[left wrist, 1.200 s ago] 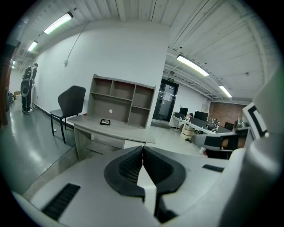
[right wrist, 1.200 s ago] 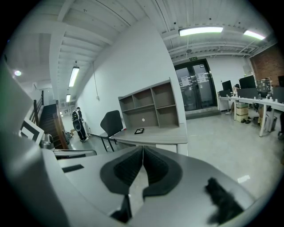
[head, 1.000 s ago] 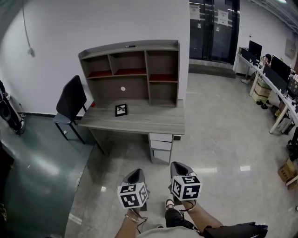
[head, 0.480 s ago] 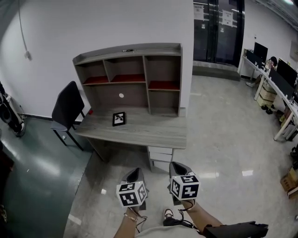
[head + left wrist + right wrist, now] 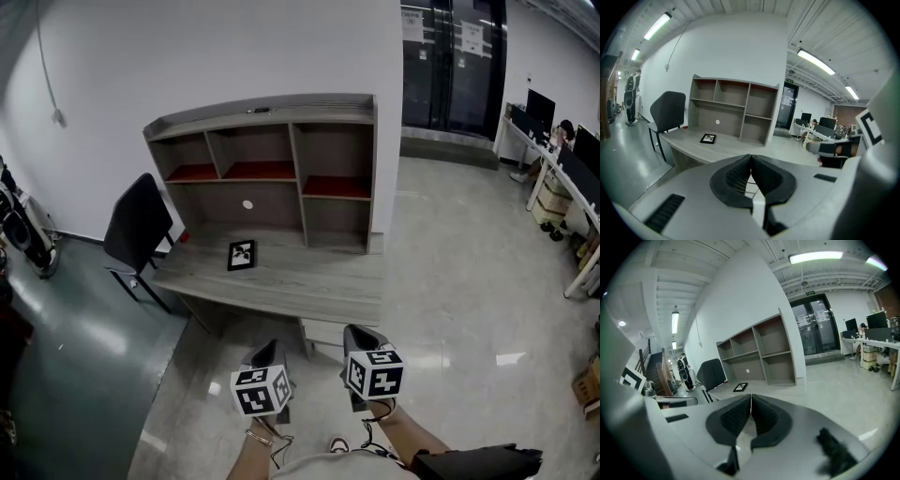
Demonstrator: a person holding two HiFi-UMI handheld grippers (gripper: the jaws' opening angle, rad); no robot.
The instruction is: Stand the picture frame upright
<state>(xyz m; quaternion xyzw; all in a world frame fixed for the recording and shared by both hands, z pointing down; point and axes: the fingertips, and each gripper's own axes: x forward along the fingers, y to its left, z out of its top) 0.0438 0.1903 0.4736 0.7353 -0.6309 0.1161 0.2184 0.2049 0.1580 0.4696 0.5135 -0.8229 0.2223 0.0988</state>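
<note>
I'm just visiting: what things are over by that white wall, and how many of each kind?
grey wooden desk with open shelves on top: 1
black chair beside the desk: 1
black picture frame lying flat on the desk: 1
Total: 3

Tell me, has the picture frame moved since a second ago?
No. The picture frame lies at the same spot on the desk, just below the white dot; only the view shifted.

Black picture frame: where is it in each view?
Head view: black picture frame lying on the grey wooden desk, left of centre.
Left gripper view: frame left of centre, mid-height.
Right gripper view: frame just left of centre.
Shared landmark: grey shelf hutch behind it.
</note>
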